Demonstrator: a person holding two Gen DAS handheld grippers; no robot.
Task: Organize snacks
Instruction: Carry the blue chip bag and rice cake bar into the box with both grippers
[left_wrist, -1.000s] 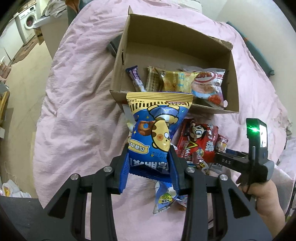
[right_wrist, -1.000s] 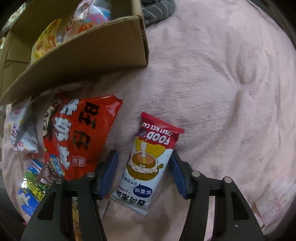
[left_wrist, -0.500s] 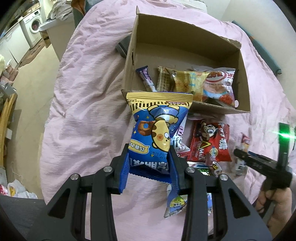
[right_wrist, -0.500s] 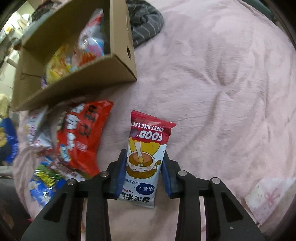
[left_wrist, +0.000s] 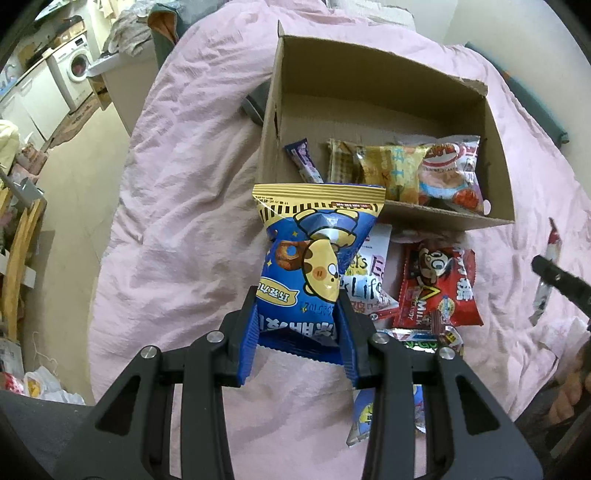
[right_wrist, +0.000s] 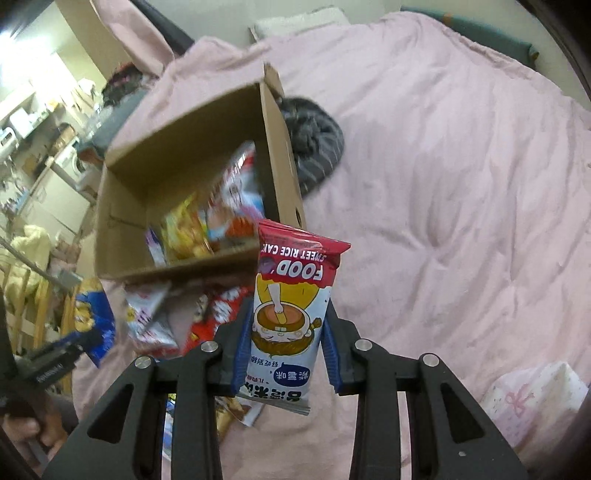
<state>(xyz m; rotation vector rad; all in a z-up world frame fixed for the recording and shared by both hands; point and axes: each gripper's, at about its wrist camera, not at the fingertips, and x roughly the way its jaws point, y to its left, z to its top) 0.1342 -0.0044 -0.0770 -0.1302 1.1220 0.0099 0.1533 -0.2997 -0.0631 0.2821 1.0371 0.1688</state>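
We have 2 packets in hand now, both placed here against the cardboard box. Our right gripper has just closed on the sweet rice cake packet and lifted it off the pink bedspread; a second ago it lay flat there with the jaws standing wide on either side. It now hangs in the air just off the box's near right corner, pads pressed on both long edges. Our left gripper is clamped on the blue and yellow snack bag, held up in front of the box's near wall, much as before.

Inside the box, several packets already stand in a row along the near wall. Outside it, just below that wall, the red milk candy bag and a few other packets still lie on the bedspread.

We judge that both held packets go into the box next, with the loose pile still to clear.
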